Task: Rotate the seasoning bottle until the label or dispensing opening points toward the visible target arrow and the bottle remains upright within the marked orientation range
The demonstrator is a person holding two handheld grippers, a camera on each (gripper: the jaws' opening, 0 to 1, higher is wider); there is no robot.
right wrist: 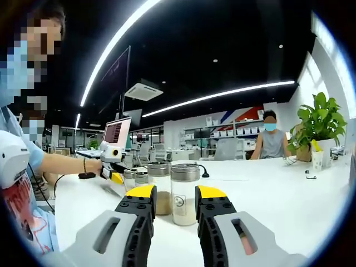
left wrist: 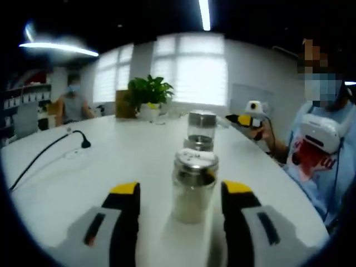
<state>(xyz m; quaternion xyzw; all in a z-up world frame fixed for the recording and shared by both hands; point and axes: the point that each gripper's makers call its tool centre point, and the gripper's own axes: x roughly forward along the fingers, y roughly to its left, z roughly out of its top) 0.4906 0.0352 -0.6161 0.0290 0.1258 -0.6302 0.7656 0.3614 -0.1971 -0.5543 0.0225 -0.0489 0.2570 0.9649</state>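
Note:
A glass seasoning bottle (left wrist: 192, 192) with a metal shaker lid and white contents stands upright on the white table (left wrist: 122, 158), between the yellow-tipped jaws of my left gripper (left wrist: 181, 189). The jaws stand wide apart and clear of the glass. A second, similar bottle (left wrist: 201, 131) stands farther back. In the right gripper view, my right gripper (right wrist: 176, 192) is open, and a white-filled bottle (right wrist: 184, 194) stands just ahead of its tips. A brownish-filled bottle (right wrist: 159, 189) stands beside it on the left.
A person's hand holds the right gripper (left wrist: 247, 119) at the table's right edge and the left gripper (right wrist: 114, 167) near two small bottles (right wrist: 136, 178). A potted plant (left wrist: 149, 94) stands at the far end. A black cable (left wrist: 50, 147) lies at the left. A seated person (right wrist: 271, 142) is beyond.

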